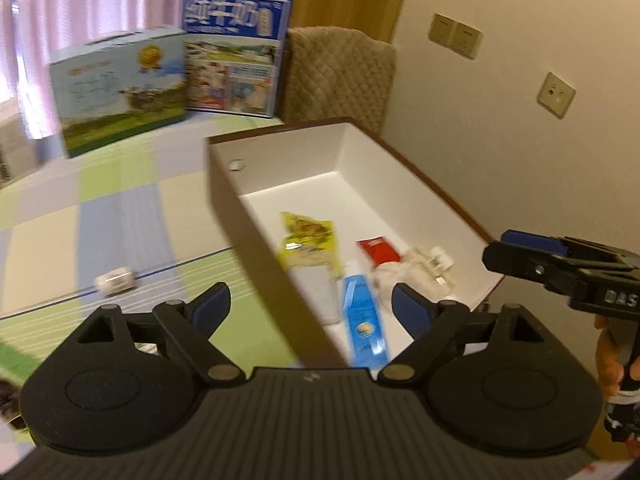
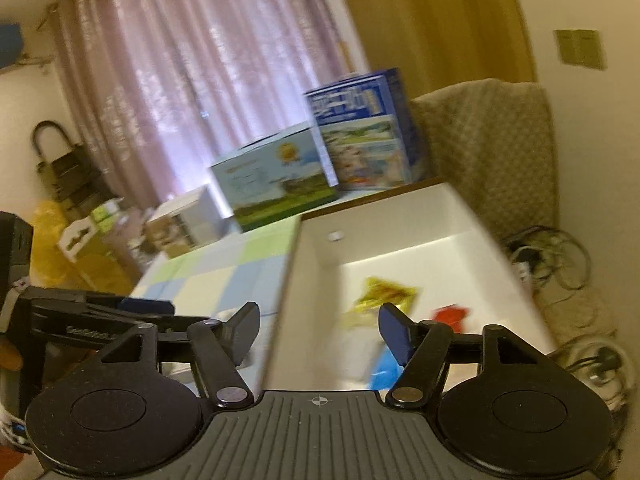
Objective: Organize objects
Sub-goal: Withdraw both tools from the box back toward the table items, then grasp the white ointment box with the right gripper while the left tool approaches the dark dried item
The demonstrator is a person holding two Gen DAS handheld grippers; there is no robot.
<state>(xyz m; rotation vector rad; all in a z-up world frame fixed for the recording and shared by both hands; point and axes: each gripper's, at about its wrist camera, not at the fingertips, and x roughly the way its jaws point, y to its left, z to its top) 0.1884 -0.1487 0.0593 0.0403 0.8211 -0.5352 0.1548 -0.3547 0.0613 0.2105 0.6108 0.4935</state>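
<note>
Objects for sorting lie mostly inside my white bin [image 1: 352, 148], which sits on the right part of the checked tablecloth [image 1: 120, 208], close to the wall. Going left to right on my left wrist view: a small white roll [image 1: 115, 279] lies alone on the cloth, well apart from the bin's left wall. Far behind it stand a light blue carton [image 1: 120, 92] and, just beside it on the right, a taller dark blue carton [image 1: 236, 52]. Inside the bin, near its close end, I see a yellow packet [image 1: 308, 236], a blue tube [image 1: 364, 312] just right of it and nearer to me, a red sachet [image 1: 378, 249], and then some clear wrapped items [image 1: 430, 268], too blurred for me to name, perhaps small bottles.

My left gripper [image 1: 311, 306] hangs over the bin's near left wall with its jaws spread wide and nothing between them. My right gripper [image 2: 319, 326] is likewise spread and empty, above the same wall from the near end; on my left wrist view it comes in from the right edge past the bin's near right corner. A quilted beige cover [image 1: 340, 76] drapes over something behind the bin.
</note>
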